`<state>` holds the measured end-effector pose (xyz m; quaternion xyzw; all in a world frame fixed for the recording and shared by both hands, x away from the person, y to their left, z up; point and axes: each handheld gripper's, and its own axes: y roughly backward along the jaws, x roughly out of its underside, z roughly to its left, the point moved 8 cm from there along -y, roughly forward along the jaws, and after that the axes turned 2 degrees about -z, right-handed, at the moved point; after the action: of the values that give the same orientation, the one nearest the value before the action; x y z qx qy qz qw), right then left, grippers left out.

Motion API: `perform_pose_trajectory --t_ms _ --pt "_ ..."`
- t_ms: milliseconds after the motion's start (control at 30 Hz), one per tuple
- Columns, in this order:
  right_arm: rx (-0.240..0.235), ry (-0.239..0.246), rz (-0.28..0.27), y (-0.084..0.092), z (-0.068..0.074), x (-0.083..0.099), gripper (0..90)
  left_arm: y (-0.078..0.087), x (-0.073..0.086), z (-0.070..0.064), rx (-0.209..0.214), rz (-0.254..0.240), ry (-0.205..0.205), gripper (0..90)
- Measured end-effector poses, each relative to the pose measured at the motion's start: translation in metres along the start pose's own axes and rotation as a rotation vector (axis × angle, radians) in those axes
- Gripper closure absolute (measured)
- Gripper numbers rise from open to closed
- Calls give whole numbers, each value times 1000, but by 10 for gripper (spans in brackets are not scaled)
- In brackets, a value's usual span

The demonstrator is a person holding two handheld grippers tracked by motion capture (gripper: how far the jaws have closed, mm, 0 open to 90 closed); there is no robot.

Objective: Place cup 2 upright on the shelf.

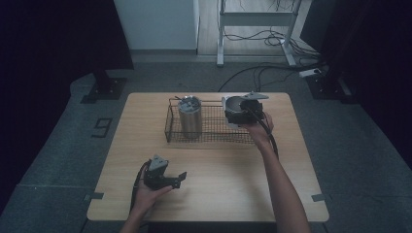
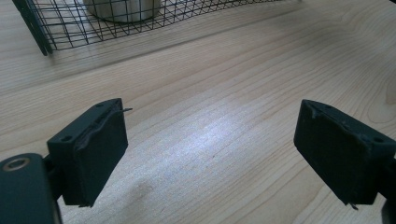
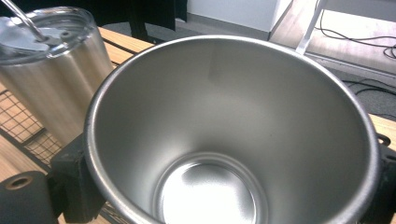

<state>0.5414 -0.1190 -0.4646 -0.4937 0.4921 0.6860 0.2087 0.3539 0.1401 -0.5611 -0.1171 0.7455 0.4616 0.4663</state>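
- A person works at a wooden table (image 1: 214, 160), a two-jaw gripper in each hand.
- The right gripper (image 1: 241, 112) is clamped on an open steel cup (image 1: 234, 105), its jaws on either side of the cup wall.
- The cup hangs over the right end of a black wire basket (image 1: 214, 127) at the far side of the table. Whether it touches the basket floor cannot be told.
- In the right gripper view the cup's shiny bare inside (image 3: 219, 177) faces the camera.
- A lidded steel tumbler (image 1: 190, 116) stands upright in the basket's left part, well apart from the cup.
- The left gripper (image 1: 177, 178) rests low near the table's front left, jaws wide apart with nothing between them.
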Motion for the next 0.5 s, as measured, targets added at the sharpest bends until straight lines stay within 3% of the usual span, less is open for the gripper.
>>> perform_pose_trajectory --t_ms 500 --pt "25 -18 34 -15 -11 17 74 -1 1 -1 -3 2 -1 110"
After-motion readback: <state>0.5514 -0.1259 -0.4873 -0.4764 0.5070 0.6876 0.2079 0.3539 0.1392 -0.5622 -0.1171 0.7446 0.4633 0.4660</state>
